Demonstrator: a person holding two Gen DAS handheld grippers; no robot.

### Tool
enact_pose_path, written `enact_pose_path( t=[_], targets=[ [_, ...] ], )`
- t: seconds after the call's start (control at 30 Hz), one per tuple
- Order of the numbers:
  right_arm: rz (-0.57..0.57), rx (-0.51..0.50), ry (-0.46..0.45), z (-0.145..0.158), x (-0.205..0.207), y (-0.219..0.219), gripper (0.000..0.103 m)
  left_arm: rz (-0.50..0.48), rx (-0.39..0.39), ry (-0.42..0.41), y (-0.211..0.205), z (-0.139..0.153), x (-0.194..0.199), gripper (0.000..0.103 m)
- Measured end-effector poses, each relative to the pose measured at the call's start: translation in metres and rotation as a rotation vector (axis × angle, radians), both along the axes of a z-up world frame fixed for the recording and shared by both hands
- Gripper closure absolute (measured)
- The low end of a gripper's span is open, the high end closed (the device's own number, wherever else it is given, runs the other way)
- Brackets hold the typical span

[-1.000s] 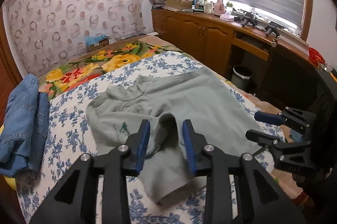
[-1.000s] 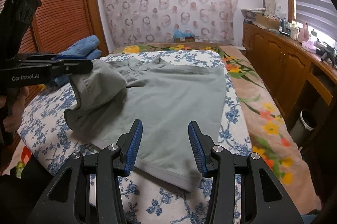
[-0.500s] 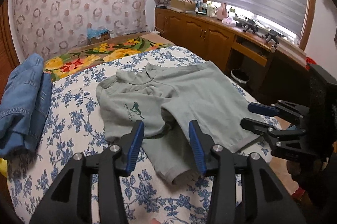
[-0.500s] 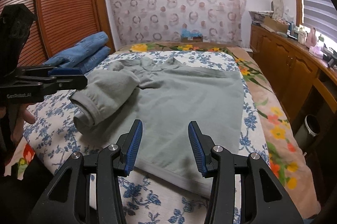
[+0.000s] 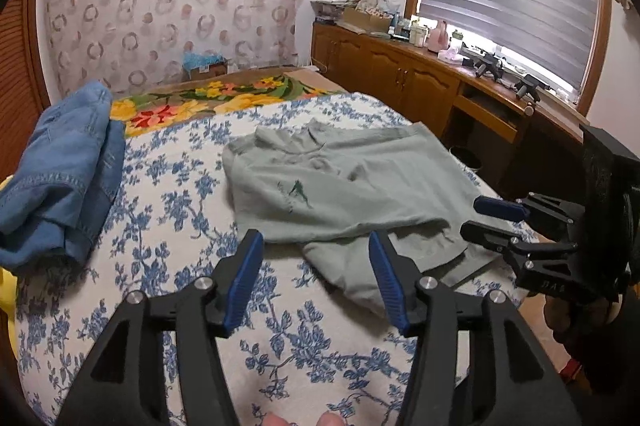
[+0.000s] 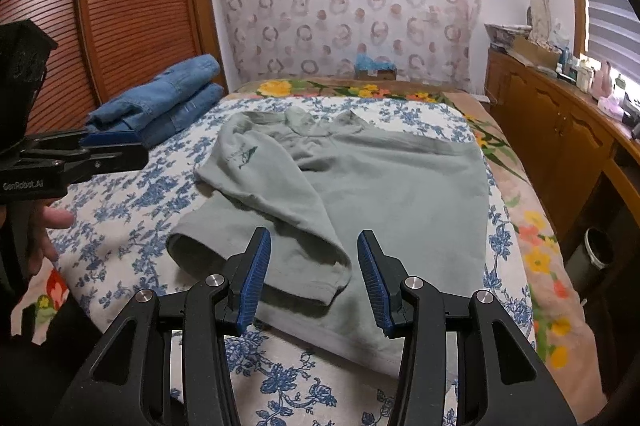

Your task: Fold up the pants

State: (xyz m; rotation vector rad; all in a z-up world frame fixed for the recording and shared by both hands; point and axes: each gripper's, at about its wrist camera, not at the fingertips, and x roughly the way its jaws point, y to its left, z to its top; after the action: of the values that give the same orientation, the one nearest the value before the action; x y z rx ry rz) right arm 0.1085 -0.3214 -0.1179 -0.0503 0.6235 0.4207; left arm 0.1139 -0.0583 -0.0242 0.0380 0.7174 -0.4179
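Grey-green shorts [image 6: 384,193] lie mid-bed, one leg folded across; left tongs [image 5: 316,280], just opening, and right tongs [image 6: 314,276] hover empty, half-wide. Next likely: gripping hems to fold toward the waistband.

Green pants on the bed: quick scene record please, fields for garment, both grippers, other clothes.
garment: green pants lying on floral bedspread, one leg folded across the other
left gripper: open, jaws have just been opening, nothing between the fingers, short of the pants' near edge
right gripper: open, holding nothing, over the pants' hem
other clothes: folded denim at the far side of the bed, apart from the pants
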Motion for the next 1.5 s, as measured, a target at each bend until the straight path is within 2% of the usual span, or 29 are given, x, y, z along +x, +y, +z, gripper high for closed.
enact_pose_path(
  t=[0.43,0.57,0.63,0.7,0.9,1.1,1.3,1.43,1.5],
  targets=[
    [-0.027,-0.019,0.100,-0.031,0.020,-0.008,0.059,-0.009,0.026,0.123,-0.011,-0.049,0.011,0.049],
    [-0.012,-0.016,0.110,-0.034,0.020,-0.006,0.071,-0.009,0.019,0.117,-0.013,-0.051,0.009,0.049],
    [-0.001,-0.017,0.115,-0.035,0.021,-0.004,0.088,-0.011,0.012,0.110,-0.013,-0.049,0.008,0.049],
    [0.006,-0.022,0.110,-0.035,0.021,-0.003,0.095,-0.012,0.010,0.105,-0.013,-0.048,0.007,0.049],
    [-0.002,0.020,0.054,-0.021,0.014,-0.012,0.103,-0.017,0.012,0.089,-0.017,-0.044,0.003,0.049],
    [-0.011,0.042,-0.017,0.006,0.002,-0.025,0.103,-0.021,0.005,0.076,-0.020,-0.038,0.002,0.049],
    [-0.002,0.050,0.026,-0.003,0.011,-0.023,0.103,-0.028,0.006,0.076,-0.024,-0.038,0.001,0.049],
    [-0.003,0.006,0.051,-0.017,0.020,-0.014,0.081,-0.032,0.023,0.094,-0.028,-0.045,0.003,0.049],
    [0.003,-0.007,0.058,-0.022,0.025,-0.011,0.079,-0.031,0.031,0.107,-0.029,-0.049,0.004,0.049]
  ],
)
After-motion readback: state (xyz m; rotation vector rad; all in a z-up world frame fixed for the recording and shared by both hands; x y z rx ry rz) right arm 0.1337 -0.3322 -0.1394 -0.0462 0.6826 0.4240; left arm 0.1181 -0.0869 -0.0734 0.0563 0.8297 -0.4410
